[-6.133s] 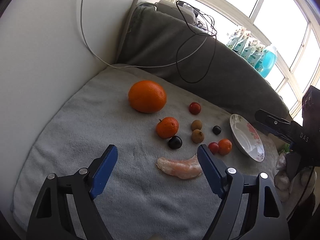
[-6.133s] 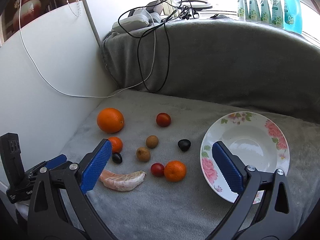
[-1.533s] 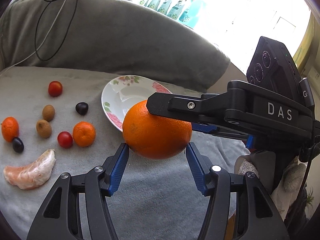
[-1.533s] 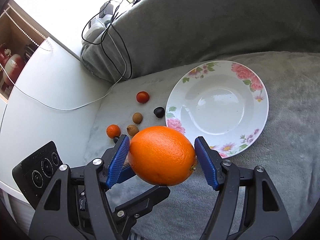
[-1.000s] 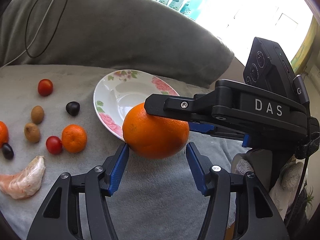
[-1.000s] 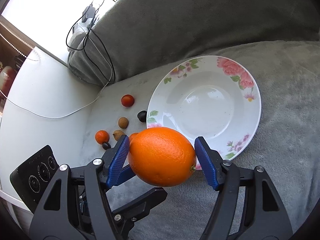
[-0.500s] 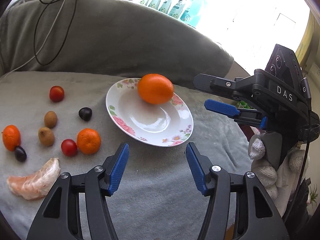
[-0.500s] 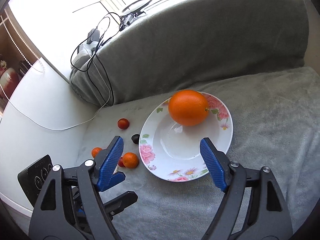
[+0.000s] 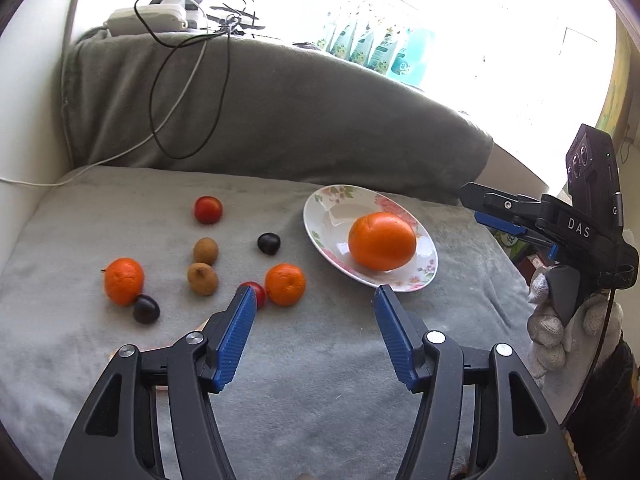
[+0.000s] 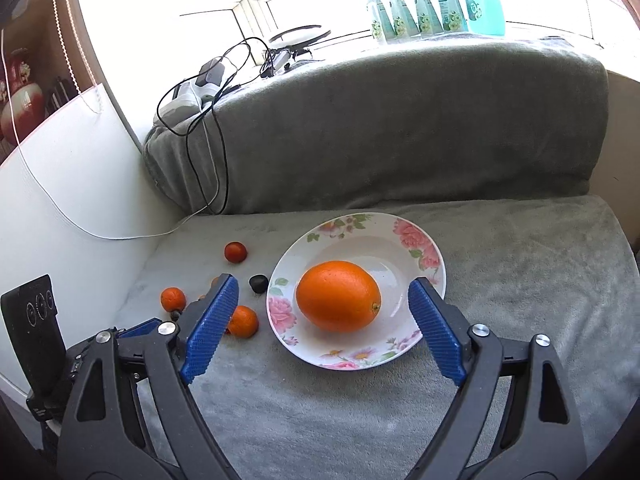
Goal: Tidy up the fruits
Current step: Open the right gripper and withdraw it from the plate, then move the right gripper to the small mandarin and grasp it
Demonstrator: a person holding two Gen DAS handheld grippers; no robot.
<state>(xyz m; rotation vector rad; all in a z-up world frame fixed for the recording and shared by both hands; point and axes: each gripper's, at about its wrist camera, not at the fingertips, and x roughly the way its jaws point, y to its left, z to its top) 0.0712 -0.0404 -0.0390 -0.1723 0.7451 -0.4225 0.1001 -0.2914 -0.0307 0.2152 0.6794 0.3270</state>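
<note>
A: Fruits first — where do they lie from each gripper?

B: The left gripper [image 9: 312, 312] stands half open with nothing between its pads. Just past its left fingertip sit a red cherry tomato [image 9: 258, 292] and a small mandarin [image 9: 285, 284], touching or nearly so. The right gripper [image 10: 322, 308] has just been opening wide; its jaws are empty, and the big orange [image 10: 338, 296] rests free beyond them in the floral plate [image 10: 400, 228].

A: So which hand is nearer the loose pieces?

B: The left, I judge. The mandarin lies ahead and slightly left of it, the plate ahead and to the right — a short carry across. Further left are two brown fruits [image 9: 203, 278], a dark one [image 9: 268, 243], another mandarin [image 9: 124, 281] with a dark fruit [image 9: 146, 309] against it, and a red tomato [image 9: 208, 209] at the back.

A: Any long axis to mind?

B: Not for the round ones. The orange lies with its length across the plate.

A: And the surface?

B: A soft grey blanket [image 9: 320, 360] over a seat, a draped backrest [image 10: 400, 132] behind, cables [image 9: 176, 92] trailing down, bottles [image 10: 432, 4] on a bright windowsill.
</note>
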